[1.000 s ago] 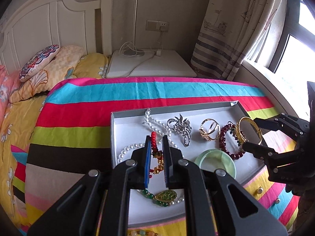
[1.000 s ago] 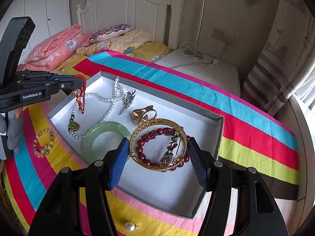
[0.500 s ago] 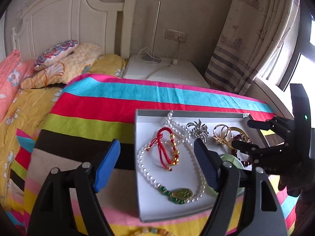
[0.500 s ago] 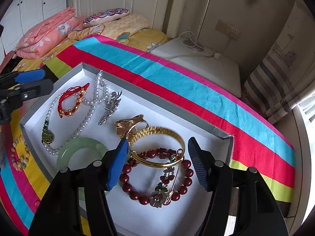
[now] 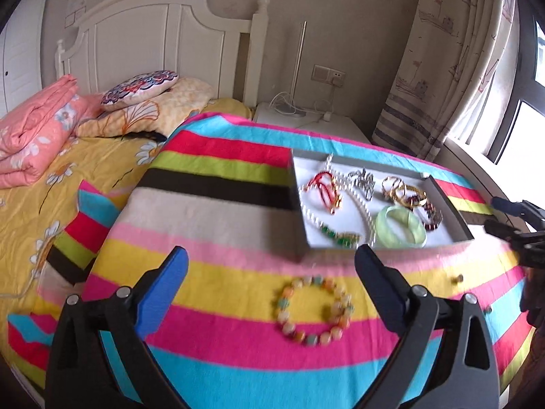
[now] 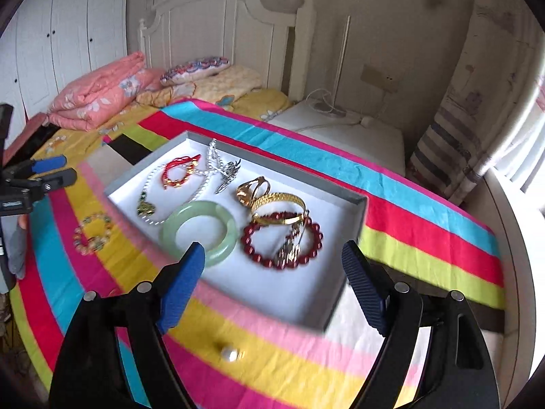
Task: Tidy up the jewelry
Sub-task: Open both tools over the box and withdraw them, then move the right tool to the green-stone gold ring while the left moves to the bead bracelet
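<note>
Left wrist view looked down past the left gripper (image 5: 270,281), whose jaws were opening wide with nothing between them. Just in front of it, on the striped blanket (image 5: 218,323), lay a pastel bead bracelet (image 5: 315,310), not yet in the tray. A little farther sat the grey tray (image 5: 458,220) with white inside. It held a green bangle (image 5: 402,230), a pearl necklace (image 5: 366,213), a red cord bracelet (image 5: 325,191), a silver brooch (image 5: 364,179) and gold rings (image 5: 393,185). At the right edge the right gripper (image 5: 500,213) poked in.

My guess is that the job was between pieces: both grippers were empty, and most of the jewelry was already in the tray. The next move looked like going down over the pastel bead bracelet, with one finger inside the ring and one outside, then pinching softly so the beads did not roll.

The right wrist view showed things the left one did not. Closest, below the right gripper's opening, empty jaws, a loose pearl earring (image 6: 229,354) lay on the blanket outside the tray. Past that, it showed the dark red bead bracelet (image 6: 281,243) and gold bangle (image 6: 277,204) clearly, touching each other. Far off stood a white wardrobe (image 6: 68,27). The left view alone showed the bright window (image 5: 524,129) and small bits on the blanket near the tray's right corner, too small to tell.
</note>
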The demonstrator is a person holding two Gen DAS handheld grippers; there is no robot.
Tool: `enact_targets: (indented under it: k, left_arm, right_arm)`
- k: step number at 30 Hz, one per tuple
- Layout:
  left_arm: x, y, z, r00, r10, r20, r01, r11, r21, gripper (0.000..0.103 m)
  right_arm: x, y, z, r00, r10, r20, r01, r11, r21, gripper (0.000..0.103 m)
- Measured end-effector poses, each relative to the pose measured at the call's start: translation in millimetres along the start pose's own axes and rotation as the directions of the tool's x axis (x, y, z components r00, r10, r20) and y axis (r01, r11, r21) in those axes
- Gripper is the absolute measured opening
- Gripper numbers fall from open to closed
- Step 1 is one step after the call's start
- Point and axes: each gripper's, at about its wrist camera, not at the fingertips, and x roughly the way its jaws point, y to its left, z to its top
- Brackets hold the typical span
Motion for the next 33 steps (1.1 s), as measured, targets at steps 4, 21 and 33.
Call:
enact_targets:
  k: [4, 21, 33]
  left_arm:
    - [-13, 0, -23, 1.0, -0.001, -0.014, 0.001, 1.0, 0.006, 0.098]
    - [-13, 37, -59, 0.994, -0.085, -0.072, 0.072, 0.982, -0.173, 0.099]
    - [-4, 35, -60, 0.992, -0.036, -0.121, 0.014, 0.984, -0.175, 0.099]
  right_arm:
    - [-42, -3, -30, 0.998, -0.004, 0.069, -0.001, 0.998, 0.069, 0.082]
    - [-63, 40, -97, 0.998, 0.053, 0.03, -0.056, 0.992, 0.117, 0.083]
    - [-7, 132, -56, 0.991, 0.118, -0.065, -0.123, 0.989, -0.086, 0.083]
